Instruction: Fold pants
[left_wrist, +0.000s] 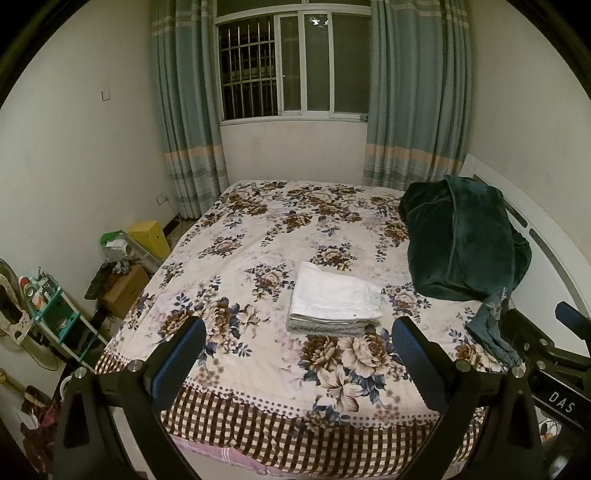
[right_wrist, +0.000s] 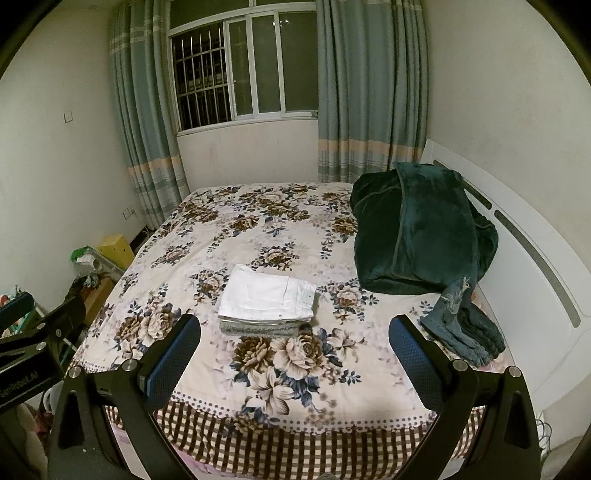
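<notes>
You can only read two bits here: "DAS" in white on the right gripper (left_wrist: 554, 387) body seen from your left wrist camera. Your left gripper (right_wrist: 26, 373) body reads "GenRobot.AI" from the right wrist camera.

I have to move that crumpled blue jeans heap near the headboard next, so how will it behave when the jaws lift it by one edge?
The blue jeans lie in soft ripples, so they will likely hang floppy and unfurl. Being denim, they are probably heavy for a single pinch. The frayed patch may snag. Part of them looks tucked beside the dark green blanket, which could drag.
</notes>
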